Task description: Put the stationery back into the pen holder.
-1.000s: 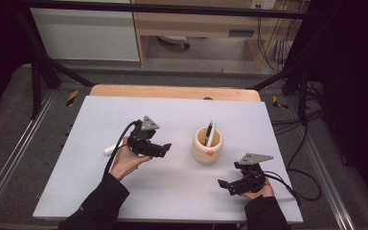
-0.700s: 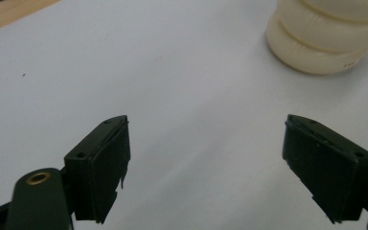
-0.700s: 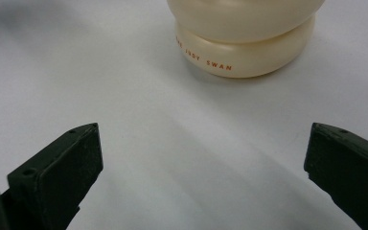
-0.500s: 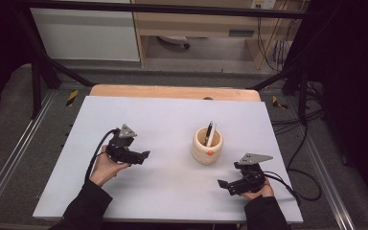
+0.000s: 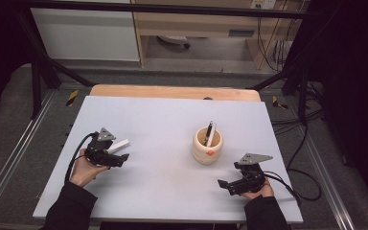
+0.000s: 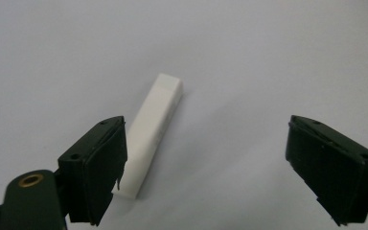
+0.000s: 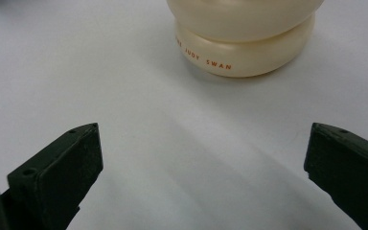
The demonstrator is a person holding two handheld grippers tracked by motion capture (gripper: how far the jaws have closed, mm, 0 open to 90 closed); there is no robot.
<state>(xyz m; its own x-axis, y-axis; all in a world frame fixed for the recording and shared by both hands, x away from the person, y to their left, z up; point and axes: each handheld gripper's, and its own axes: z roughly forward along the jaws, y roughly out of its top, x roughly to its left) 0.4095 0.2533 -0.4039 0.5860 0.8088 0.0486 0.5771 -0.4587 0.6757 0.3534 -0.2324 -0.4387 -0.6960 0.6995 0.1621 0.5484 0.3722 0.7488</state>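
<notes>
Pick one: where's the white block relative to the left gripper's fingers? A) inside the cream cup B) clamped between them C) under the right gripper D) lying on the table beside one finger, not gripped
D: in the left gripper view the white block lies flat on the table, next to one finger of the left gripper, whose fingers stand wide apart.

Small orange-brown capital letters are running around the base ring of the cream cup (image 7: 244,43) in the right gripper view, reading "JUDY SWAN", with a partly cut-off word before them that cannot be read. In the high view an orange mark is showing on the cup's side, too small to read.
</notes>
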